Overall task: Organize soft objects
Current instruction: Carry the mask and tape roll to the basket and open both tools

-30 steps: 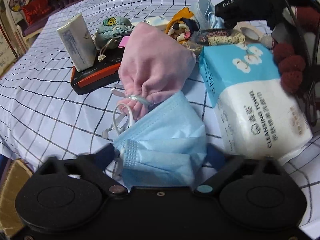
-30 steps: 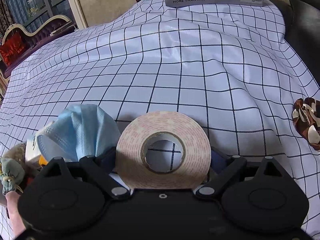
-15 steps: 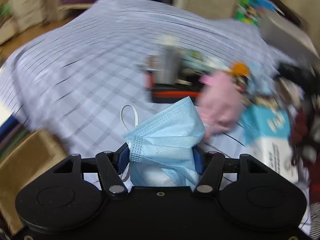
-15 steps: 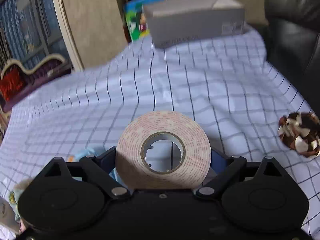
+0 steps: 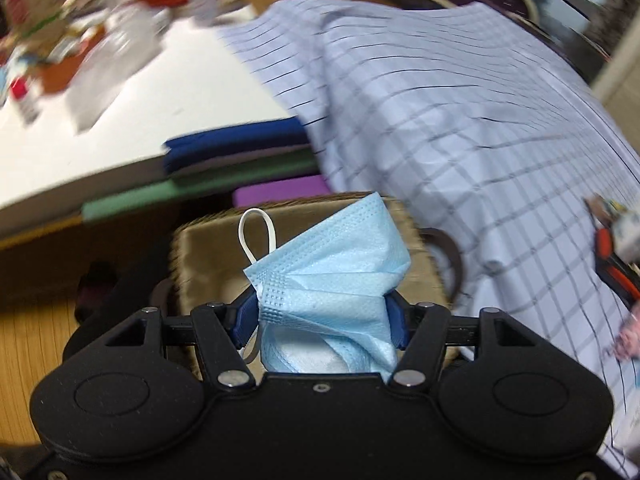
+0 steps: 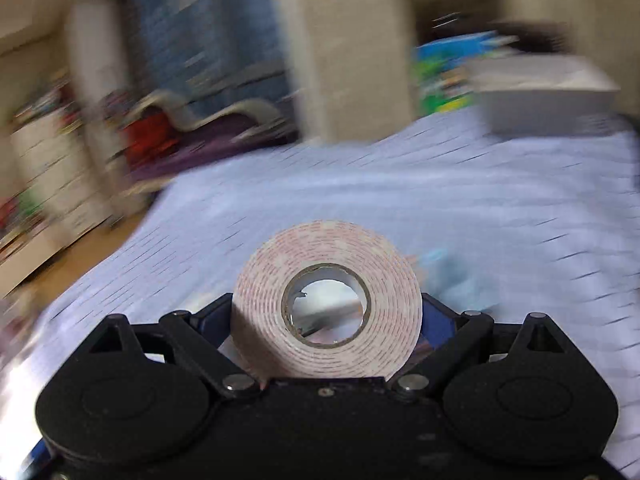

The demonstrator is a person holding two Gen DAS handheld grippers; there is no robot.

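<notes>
Mask (image 5: 328, 276), blue and crumpled, sits pinched between the left gripper (image 5: 322, 316) fingers, its white ear loop (image 5: 256, 232) sticking up on the left. Directly beyond and below the fingertips lies a tan basket (image 5: 208, 248), likely the drop spot, with nothing between. Checked bedsheet (image 5: 460, 140) spreads to the right. Right gripper (image 6: 326, 316) fingers clamp a tape roll (image 6: 326, 304) over the bed.

The face mask (image 5: 328, 276) was pale blue with a white ear loop (image 5: 256, 232). The tape roll (image 6: 326, 304) was off-white with red dashes; the cloth (image 5: 460, 120) was white with dark grid lines
</notes>
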